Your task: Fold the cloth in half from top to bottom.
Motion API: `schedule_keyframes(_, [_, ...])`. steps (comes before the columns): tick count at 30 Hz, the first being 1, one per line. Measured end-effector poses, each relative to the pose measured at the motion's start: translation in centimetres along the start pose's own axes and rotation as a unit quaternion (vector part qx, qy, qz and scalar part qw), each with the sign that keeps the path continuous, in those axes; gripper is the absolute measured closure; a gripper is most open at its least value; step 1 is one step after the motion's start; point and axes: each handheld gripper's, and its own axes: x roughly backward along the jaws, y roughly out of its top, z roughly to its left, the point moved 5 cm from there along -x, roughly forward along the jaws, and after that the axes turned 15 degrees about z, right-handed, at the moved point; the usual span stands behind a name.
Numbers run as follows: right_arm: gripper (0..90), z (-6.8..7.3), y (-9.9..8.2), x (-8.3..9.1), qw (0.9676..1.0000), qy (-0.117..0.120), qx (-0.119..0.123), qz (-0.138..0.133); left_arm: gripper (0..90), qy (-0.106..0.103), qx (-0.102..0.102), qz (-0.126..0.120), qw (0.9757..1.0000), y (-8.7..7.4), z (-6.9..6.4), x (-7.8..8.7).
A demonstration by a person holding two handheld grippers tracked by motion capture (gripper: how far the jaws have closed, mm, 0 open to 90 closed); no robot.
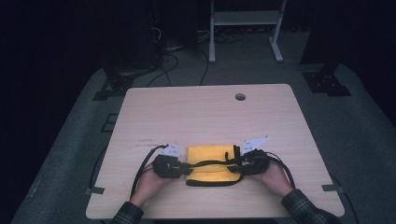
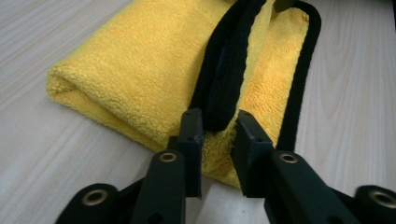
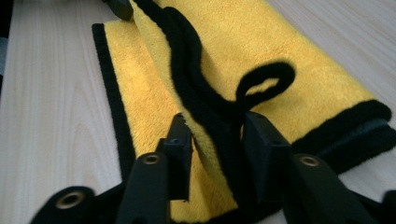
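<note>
Where the folded yellow cloth (image 1: 210,164) lies near your edge of the pale wooden surface (image 1: 205,112), it sits between your two hands, with its black trim (image 2: 299,79) running along the open side and a rounded fold on the far one. In the left gripper view a doubled strip of that black edging comes down between the jaws of your left tongs (image 2: 219,128); the jaws stand a little apart and the pads do not press on it, so the grip reads as loosened. In the right gripper view your right tongs (image 3: 212,133) are spread the same way, with the black edge and a bit of yellow pile sitting in the gap beside the small hanging loop (image 3: 266,81), and nothing squeezed. From above, your left hand (image 1: 152,184) and right hand (image 1: 275,179) rest low at either end of the cloth, each tool's cable trailing back over the wood. A round hole (image 1: 240,97) shows near the far edge.
</note>
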Motion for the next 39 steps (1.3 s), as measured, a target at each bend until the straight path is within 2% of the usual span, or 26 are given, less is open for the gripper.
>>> schedule_keyframes(4, [54.7, 0.3, -0.8, 1.6, 0.9998, -0.001, -0.008, -0.016, 61.8, -0.002, 0.002, -0.025, 0.9997, -0.2, -0.5, 1.5])
schedule_keyframes(8, [54.3, 0.4, -2.0, 3.9, 0.9989, -0.006, -0.020, -0.041, 61.1, -0.001, 0.002, -0.046, 0.9989, -0.7, -0.9, 3.1])
schedule_keyframes(11, [62.1, 0.1, -3.2, 5.7, 0.9975, -0.018, -0.030, -0.062, 68.8, 0.004, 0.003, -0.056, 0.9984, -1.0, -0.8, 3.8])
schedule_keyframes(14, [71.9, -0.4, -3.8, 6.2, 0.9968, -0.021, -0.039, -0.067, 76.5, 0.009, 0.011, -0.063, 0.9979, -0.6, -0.2, 4.0])
schedule_keyframes(16, [76.6, -0.7, -3.6, 6.1, 0.9971, -0.018, -0.035, -0.066, 78.1, 0.013, 0.012, -0.066, 0.9976, -0.2, 0.1, 3.7])
schedule_keyframes(20, [79.1, -0.5, -2.5, 5.0, 0.9977, -0.010, -0.022, -0.063, 79.5, 0.015, 0.009, -0.066, 0.9976, 1.0, 0.4, 2.9])
schedule_keyframes(24, [79.8, 0.2, -1.1, 3.1, 0.9986, 0.004, -0.008, -0.051, 79.5, 0.005, 0.005, -0.050, 0.9987, 1.7, 0.1, 1.1])
schedule_keyframes(29, [79.8, 1.6, -0.3, 1.0, 0.9995, 0.018, 0.018, -0.018, 79.5, -0.014, -0.009, -0.014, 0.9998, 1.2, -1.2, -0.5])
schedule_keyframes(33, [79.8, 2.6, -0.8, -0.1, 0.9990, 0.019, 0.039, 0.015, 79.4, -0.021, -0.016, 0.017, 0.9995, -0.1, -2.1, -1.0])
schedule_keyframes(35, [79.8, 3.0, -1.2, -0.4, 0.9984, 0.011, 0.047, 0.027, 79.2, -0.023, -0.010, 0.014, 0.9996, -0.5, -2.4, -1.2])
schedule_keyframes(37, [79.6, 3.2, -1.5, -0.5, 0.9984, 0.010, 0.049, 0.028, 79.2, -0.028, -0.005, 0.015, 0.9995, -0.6, -2.5, -1.2])
schedule_keyframes(39, [78.7, 3.3, -1.6, -0.5, 0.9985, 0.010, 0.047, 0.028, 77.3, -0.027, -0.010, 0.015, 0.9995, -0.6, -2.6, -1.2])
